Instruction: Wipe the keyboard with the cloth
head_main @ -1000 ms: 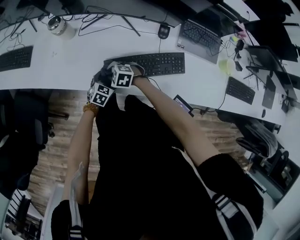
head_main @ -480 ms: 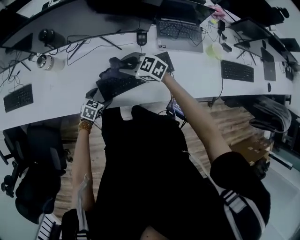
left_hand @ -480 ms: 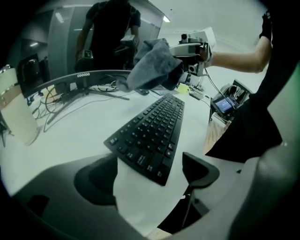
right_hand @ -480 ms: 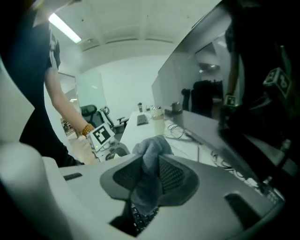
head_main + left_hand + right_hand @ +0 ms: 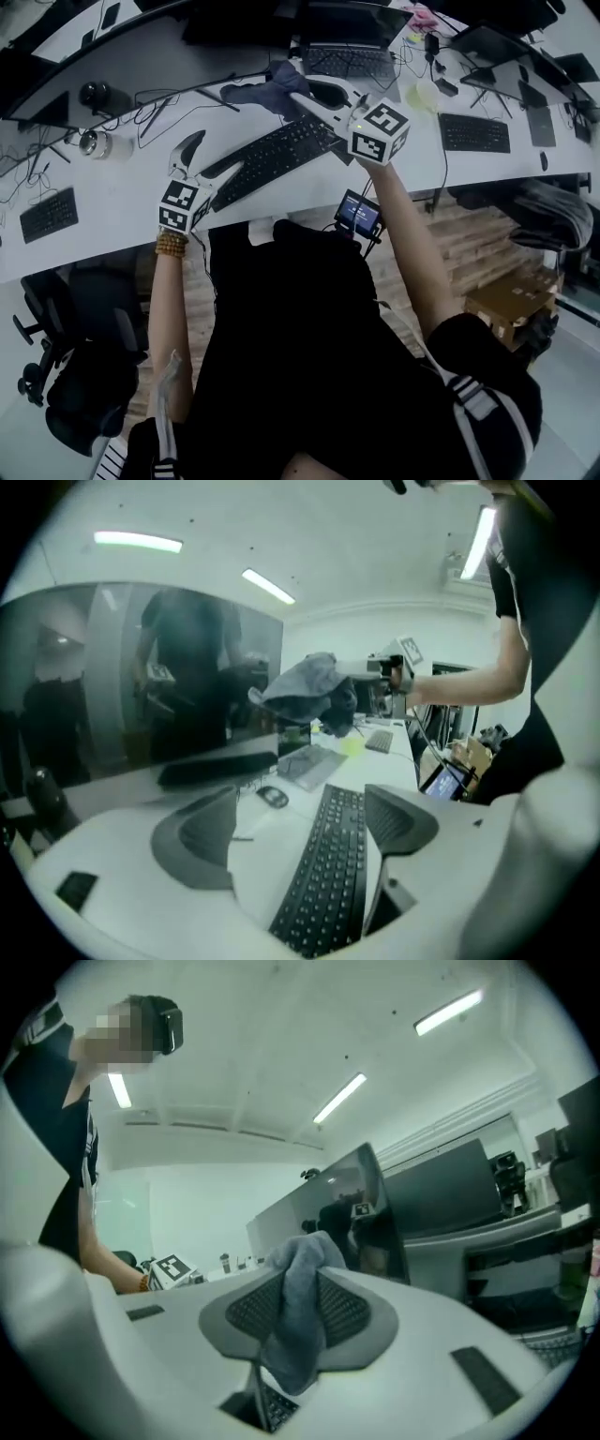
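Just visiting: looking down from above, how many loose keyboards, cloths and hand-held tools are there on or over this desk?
Loose keyboards: 3
Cloth: 1
Tools: 2, the left tool and the right tool
Total: 6

Soft fabric cloth [image 5: 265, 92], matt plastic keyboard [image 5: 272, 157]

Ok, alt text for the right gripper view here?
The right gripper pinches a grey cloth between its pads, held up in the air; its jaws have just been opening a little. Behind it stand dark monitors under ceiling strip lights.
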Demonstrator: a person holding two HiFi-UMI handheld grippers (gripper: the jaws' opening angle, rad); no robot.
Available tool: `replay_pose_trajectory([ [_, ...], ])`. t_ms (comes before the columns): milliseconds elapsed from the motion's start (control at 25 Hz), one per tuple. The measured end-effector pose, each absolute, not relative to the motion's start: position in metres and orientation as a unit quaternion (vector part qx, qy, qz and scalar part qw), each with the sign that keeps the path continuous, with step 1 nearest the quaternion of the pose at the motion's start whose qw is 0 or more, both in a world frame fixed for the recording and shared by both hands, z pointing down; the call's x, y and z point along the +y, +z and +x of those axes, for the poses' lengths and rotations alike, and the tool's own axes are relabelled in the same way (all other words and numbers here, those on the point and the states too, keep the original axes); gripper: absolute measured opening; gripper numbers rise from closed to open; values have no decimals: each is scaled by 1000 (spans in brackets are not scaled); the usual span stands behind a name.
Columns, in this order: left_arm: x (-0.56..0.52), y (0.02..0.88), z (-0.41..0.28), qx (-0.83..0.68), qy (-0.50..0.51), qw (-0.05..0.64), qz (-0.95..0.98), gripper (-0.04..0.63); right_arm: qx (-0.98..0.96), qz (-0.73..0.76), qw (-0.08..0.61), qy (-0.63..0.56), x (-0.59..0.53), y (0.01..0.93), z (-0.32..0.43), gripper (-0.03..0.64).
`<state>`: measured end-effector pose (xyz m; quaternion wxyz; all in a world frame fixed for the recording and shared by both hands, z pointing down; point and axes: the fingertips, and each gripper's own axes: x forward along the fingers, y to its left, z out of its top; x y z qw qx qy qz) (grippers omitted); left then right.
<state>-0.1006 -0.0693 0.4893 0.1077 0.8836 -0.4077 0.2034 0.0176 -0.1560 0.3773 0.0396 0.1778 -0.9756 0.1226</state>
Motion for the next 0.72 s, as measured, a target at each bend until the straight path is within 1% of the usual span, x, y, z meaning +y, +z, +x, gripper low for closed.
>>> replay_pose_trajectory([
  [80, -84, 450, -84, -412, 173, 70, 892, 434, -973, 198, 15, 120, -157, 360, 28, 98],
  [200, -98, 398, -64, -421, 137, 17, 897, 433, -969, 222, -2, 105, -155, 342, 38, 100],
  [440, -112, 336, -30, -439, 124, -84, 886, 433, -956, 289, -26, 53, -151, 307, 59, 104],
  [560, -110, 319, -17, -447, 118, -117, 879, 431, -949, 305, -58, 44, -143, 283, 66, 114],
  [720, -102, 311, -10, -454, 98, -125, 877, 426, -947, 312, -74, 8, -129, 259, 59, 118],
])
